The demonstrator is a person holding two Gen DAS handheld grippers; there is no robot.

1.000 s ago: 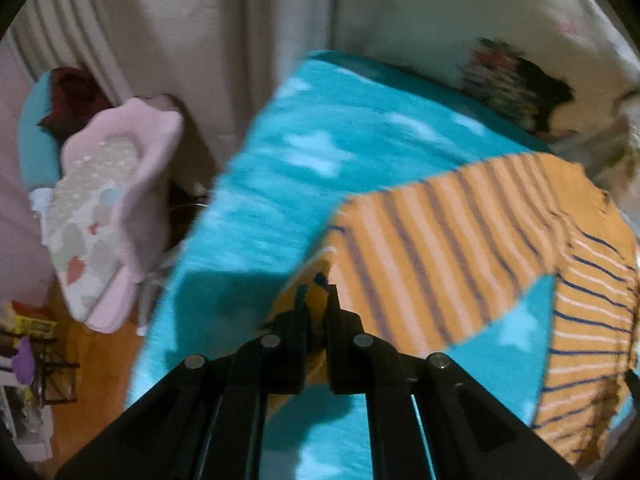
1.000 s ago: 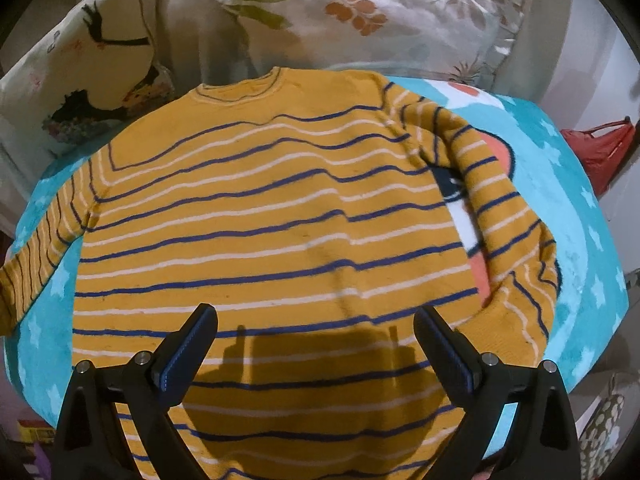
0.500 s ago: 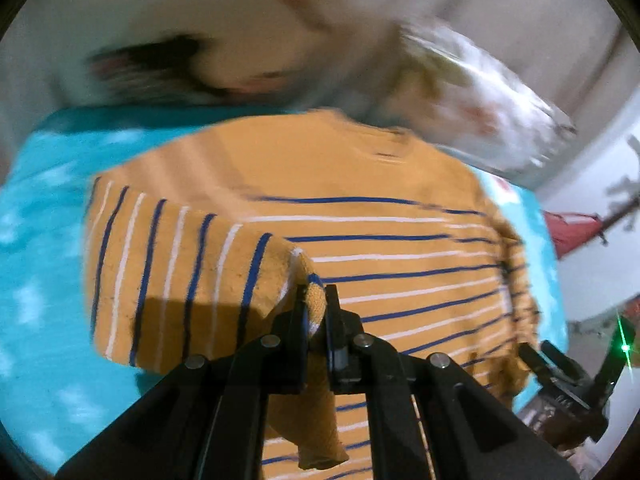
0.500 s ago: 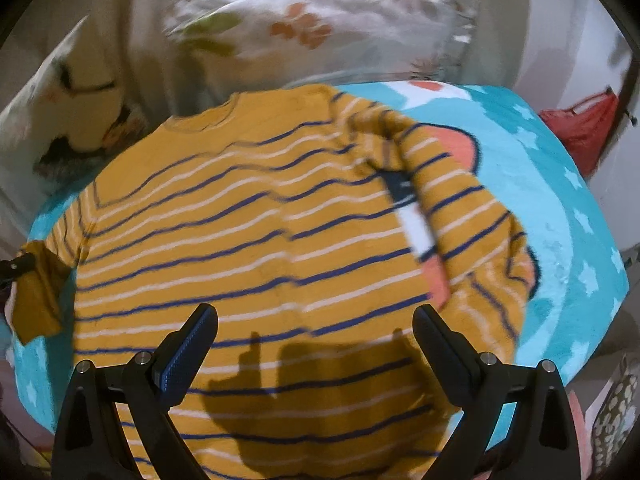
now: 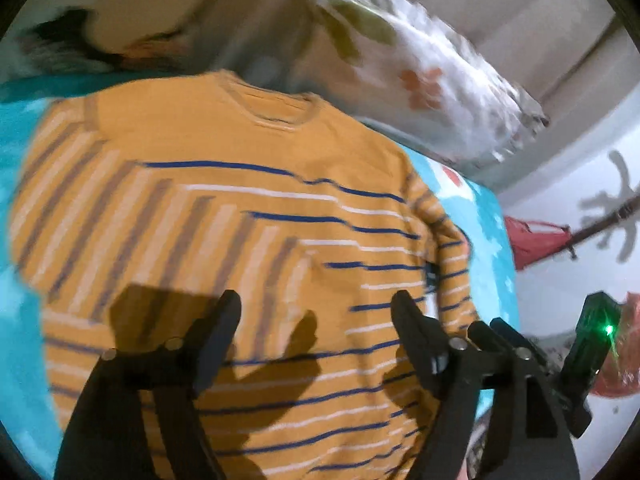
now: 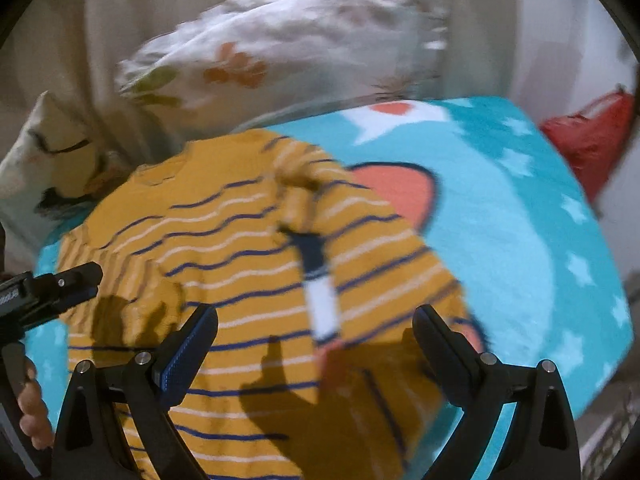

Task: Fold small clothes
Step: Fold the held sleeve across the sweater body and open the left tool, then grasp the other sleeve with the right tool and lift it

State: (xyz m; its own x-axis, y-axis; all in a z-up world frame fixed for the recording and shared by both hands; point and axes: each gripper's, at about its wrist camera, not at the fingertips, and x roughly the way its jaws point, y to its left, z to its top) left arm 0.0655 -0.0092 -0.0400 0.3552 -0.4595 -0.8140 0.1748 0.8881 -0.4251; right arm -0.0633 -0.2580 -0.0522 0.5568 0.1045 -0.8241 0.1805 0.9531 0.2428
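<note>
Two pillows [image 6: 280, 56], turquoise starred blanket [image 6: 520, 216], striped sweater [image 5: 248, 216], red bag [image 6: 588, 136]

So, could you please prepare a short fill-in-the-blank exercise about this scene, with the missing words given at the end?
1. The mustard-yellow knitted sweater with blue and white stripes lies on a ____ fleece blanket with white stars.
2. The left hand-held gripper is ____, gripping nothing.
3. The sweater's left sleeve lies folded ____ its chest.
4. Behind the sweater's collar rests a white pillow with a ____ pattern.

Missing words: turquoise; open; across; leaf
</note>
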